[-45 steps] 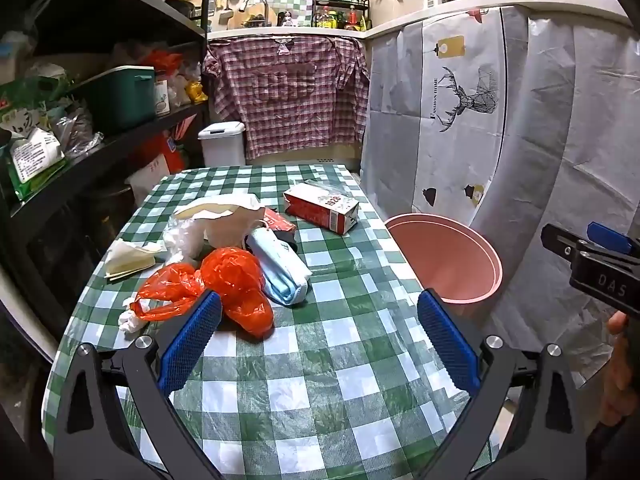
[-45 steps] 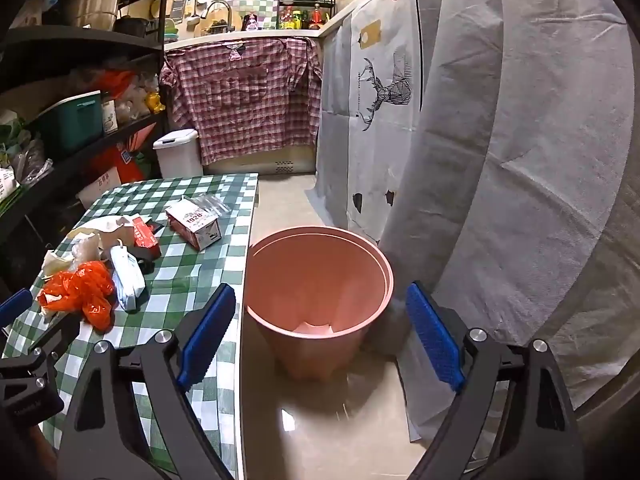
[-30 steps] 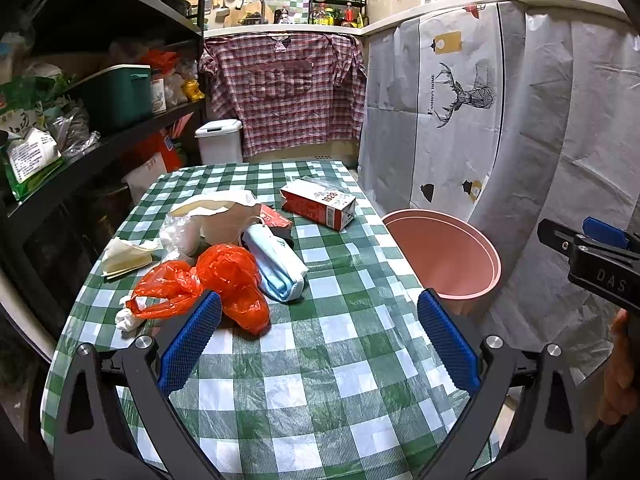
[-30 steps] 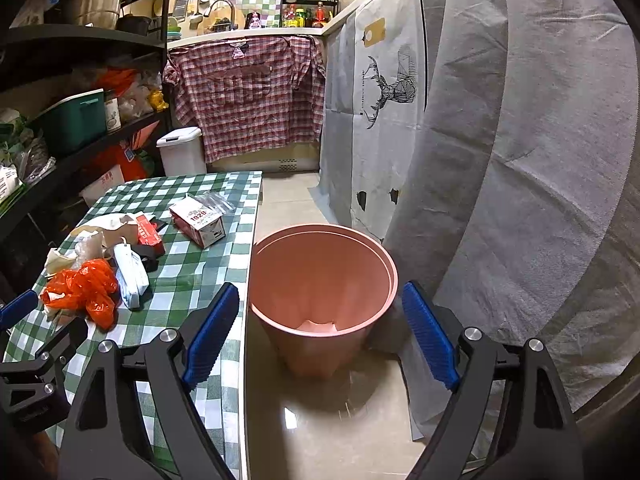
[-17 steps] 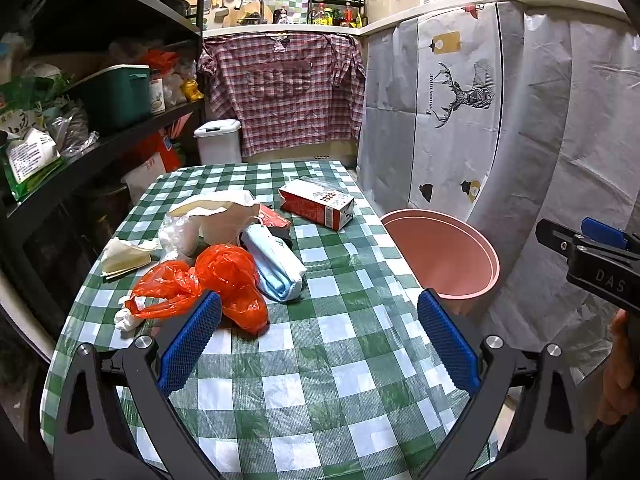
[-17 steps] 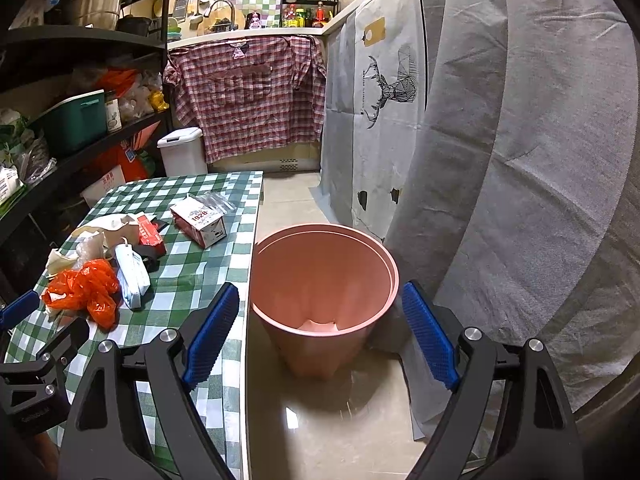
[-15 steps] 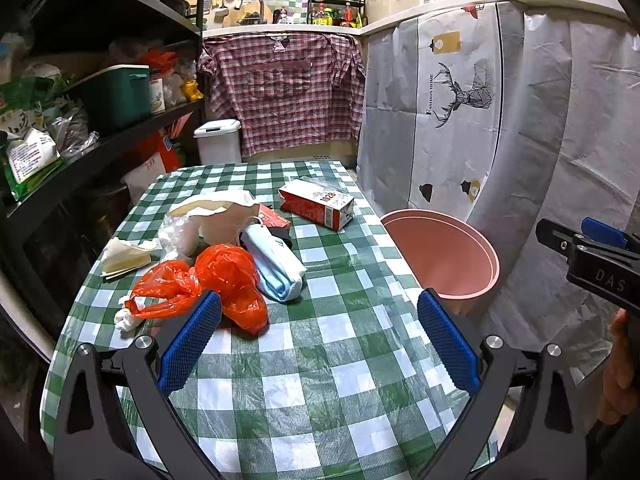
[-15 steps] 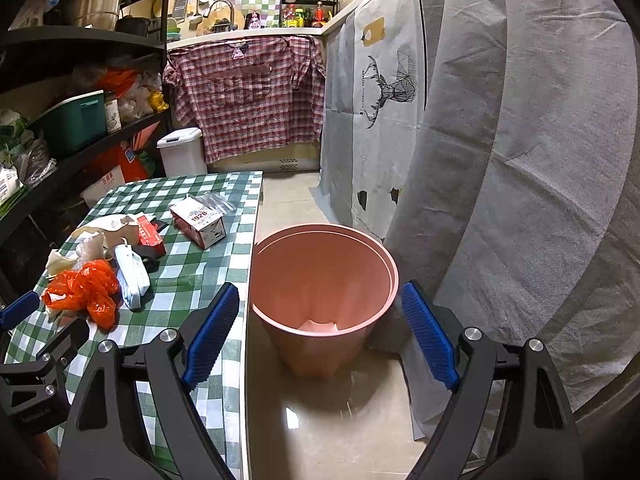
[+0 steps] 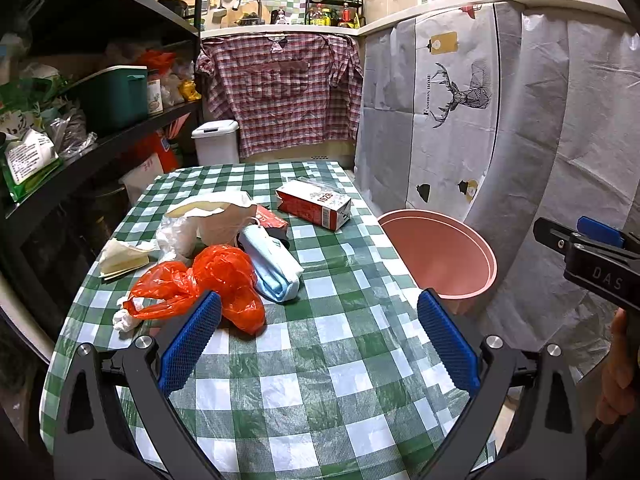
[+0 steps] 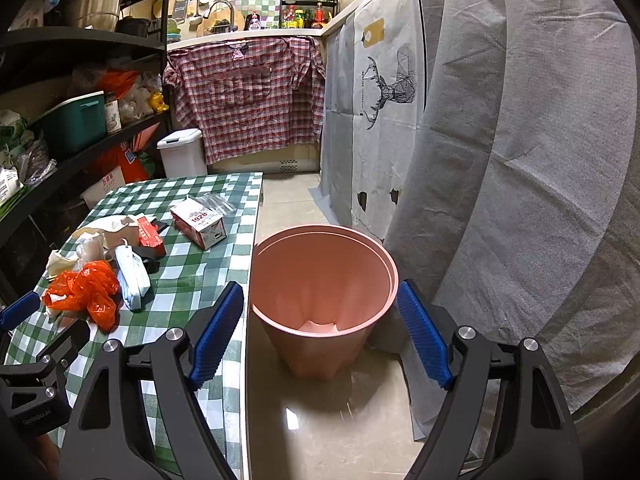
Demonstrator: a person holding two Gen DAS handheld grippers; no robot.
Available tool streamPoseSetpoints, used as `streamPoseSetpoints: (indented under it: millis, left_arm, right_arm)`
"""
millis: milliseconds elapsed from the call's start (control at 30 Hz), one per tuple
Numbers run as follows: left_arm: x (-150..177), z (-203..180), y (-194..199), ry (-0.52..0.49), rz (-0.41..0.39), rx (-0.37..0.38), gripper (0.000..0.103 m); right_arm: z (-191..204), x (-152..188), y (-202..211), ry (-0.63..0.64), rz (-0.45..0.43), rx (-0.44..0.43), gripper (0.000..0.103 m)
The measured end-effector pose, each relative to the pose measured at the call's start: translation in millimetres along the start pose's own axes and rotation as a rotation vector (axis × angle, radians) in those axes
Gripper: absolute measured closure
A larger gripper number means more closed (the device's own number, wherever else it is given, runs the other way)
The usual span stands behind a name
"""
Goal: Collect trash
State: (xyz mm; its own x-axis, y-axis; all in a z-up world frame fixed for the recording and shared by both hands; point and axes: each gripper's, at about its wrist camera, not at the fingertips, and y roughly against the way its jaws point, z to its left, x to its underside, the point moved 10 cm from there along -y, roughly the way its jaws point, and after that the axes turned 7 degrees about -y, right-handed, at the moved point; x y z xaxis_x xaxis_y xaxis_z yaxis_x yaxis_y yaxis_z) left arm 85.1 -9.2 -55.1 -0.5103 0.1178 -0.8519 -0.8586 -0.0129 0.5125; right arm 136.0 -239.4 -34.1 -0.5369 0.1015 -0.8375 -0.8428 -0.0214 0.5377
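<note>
Left claw [image 9: 318, 340] spread wide, nothing between the blue pads [image 9: 188, 342], hovering over the near end of the desk [image 9: 304, 392] with the green-and-white checked cloth. Right claw [image 10: 320, 334] also spread wide and empty, held over the floor [image 10: 332, 432] off the desk's right edge, framing the pink bin [image 10: 324, 276]. The bin stands on the floor just beside the desk edge, upright, open at the top; a pale pink scrap lies at its bottom. The trash is all on the desk, clustered left of centre. Nearest the left claw: crumpled orange plastic bag [image 9: 208, 280], its near end just beyond the left pad. Touching its right side is a rolled light-blue cloth or mask bundle [image 9: 274, 266]. Behind those sit a beige paper bag [image 9: 218, 216] lying open, clear crumpled plastic [image 9: 178, 236] against it, and a small red packet [image 9: 270, 218] beside a dark item I can't identify. A folded cream napkin [image 9: 122, 258] lies at the left edge and a white tissue wad [image 9: 124, 320] sits under the orange bag's handle. Further back and apart from the pile: red-and-white carton [image 9: 314, 204] marked "1928", lying on its side, with a clear wrapper [image 10: 212, 202] just behind it. Right gripper body and the holding hand [image 9: 618, 372] show at the right of the left view.
</note>
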Motion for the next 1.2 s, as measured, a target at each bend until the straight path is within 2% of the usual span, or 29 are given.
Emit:
streamPoseSetpoints:
  millis: [133,300,467,567,633,700,833,900,1067,1200]
  left_arm:
    - [0,-2,0,0.012,0.01,0.011,0.008]
    - [-7,-5,10,-0.012,-0.011,0.016,0.011]
    - [-19,0,22,-0.056,0.007,0.033,0.018]
    - [-34,6,29,-0.047,0.017,0.074,0.023]
    - [-46,12,33,-0.054,-0.004,0.085,0.026]
    - [-59,22,35,-0.052,0.002,0.104,0.027]
    - [-86,50,37,-0.061,-0.036,0.125,0.027]
    - [-99,66,35,-0.068,-0.047,0.121,0.03]
    - [-117,122,24,-0.052,-0.085,0.056,0.039]
    - [-124,166,5,-0.02,-0.079,0.014,0.05]
  right_arm:
    - [-3,-2,1,-0.01,-0.008,0.013,0.027]
    - [-6,-9,8,-0.034,-0.033,0.021,0.042]
    - [2,-19,17,-0.095,-0.026,-0.04,0.044]
    - [12,-27,26,-0.111,-0.022,-0.075,0.044]
    - [21,-35,35,-0.116,-0.022,-0.109,0.044]
    - [30,-41,41,-0.108,-0.03,-0.129,0.044]
    - [49,-50,46,-0.095,-0.024,-0.182,0.044]
    - [57,-54,46,-0.085,-0.026,-0.199,0.044]
    - [88,-64,35,-0.027,-0.017,-0.253,0.043]
    - [118,-70,14,0.031,0.0,-0.296,0.043]
